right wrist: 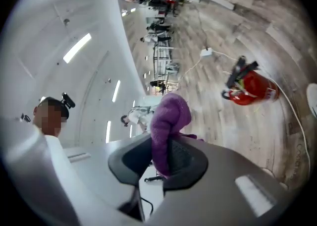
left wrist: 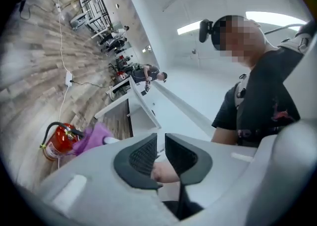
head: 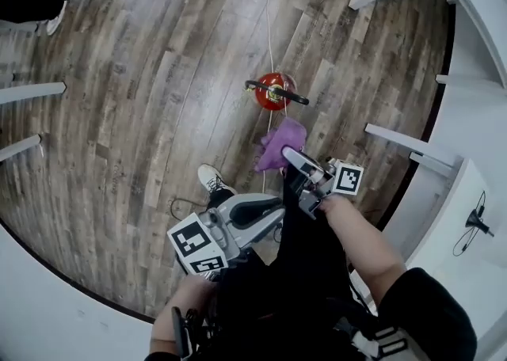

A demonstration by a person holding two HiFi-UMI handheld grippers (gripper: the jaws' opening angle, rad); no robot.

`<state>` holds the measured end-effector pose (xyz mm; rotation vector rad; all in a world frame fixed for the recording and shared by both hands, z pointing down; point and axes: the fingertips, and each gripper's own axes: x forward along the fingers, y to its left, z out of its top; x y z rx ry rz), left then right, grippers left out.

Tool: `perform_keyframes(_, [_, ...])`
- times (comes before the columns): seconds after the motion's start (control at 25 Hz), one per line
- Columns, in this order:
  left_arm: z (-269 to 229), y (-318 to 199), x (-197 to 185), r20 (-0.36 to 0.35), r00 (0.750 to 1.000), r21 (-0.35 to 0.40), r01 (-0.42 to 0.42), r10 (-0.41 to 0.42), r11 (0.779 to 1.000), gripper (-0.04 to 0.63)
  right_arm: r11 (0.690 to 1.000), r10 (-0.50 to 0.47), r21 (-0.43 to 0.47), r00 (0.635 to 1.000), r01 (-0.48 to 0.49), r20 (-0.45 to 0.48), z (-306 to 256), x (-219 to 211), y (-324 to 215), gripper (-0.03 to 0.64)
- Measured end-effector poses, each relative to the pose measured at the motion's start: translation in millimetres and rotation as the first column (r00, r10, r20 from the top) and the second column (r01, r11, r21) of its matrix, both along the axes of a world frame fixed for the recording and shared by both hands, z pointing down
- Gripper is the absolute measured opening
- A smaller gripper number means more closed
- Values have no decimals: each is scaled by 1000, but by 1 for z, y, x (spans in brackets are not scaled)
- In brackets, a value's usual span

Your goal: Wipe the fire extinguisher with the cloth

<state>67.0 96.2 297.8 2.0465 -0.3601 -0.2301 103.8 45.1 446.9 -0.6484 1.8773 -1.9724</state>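
Left gripper point(left wrist: 161, 151): jaws a narrow gap apart, nothing between the ribbed black pads.
Right gripper point(right wrist: 159, 153): jaws closed on the fuzzy purple cloth point(right wrist: 169, 118), which bunches up beyond the pads.
Red cylindrical fire extinguisher point(head: 273, 91): stands on the grey-brown wooden plank floor point(head: 158, 74), ahead of and below the right gripper's tips, clear of the cloth, with a black handle and hose on top.
White cable point(head: 268, 11): runs along the floor on the far side of the extinguisher from both grippers.

Purple cloth point(head: 281, 144), red extinguisher point(head: 268, 94) (wood-grain floor point(head: 158, 74)).
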Motion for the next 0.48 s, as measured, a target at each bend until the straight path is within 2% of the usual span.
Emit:
perform_keyframes(0.08, [-22, -12, -12, 15, 999, 20, 47, -47, 999, 78, 990, -80, 115, 997, 81, -17, -63, -6, -12, 58])
perform_keyframes(0.24, [-65, -39, -31, 91, 988, 94, 113, -121, 989, 165, 930, -176, 311, 980, 196, -93, -170, -15, -23, 58])
perform_keyframes(0.36, [-98, -49, -36, 138, 983, 176, 97, -122, 980, 185, 861, -227, 430, 962, 272, -155, -233, -30, -15, 58])
perform_keyframes(0.48, [-125, -55, -38, 145, 982, 221, 90, -124, 971, 243, 776, -245, 535, 942, 333, -231, -279, -40, -4, 58])
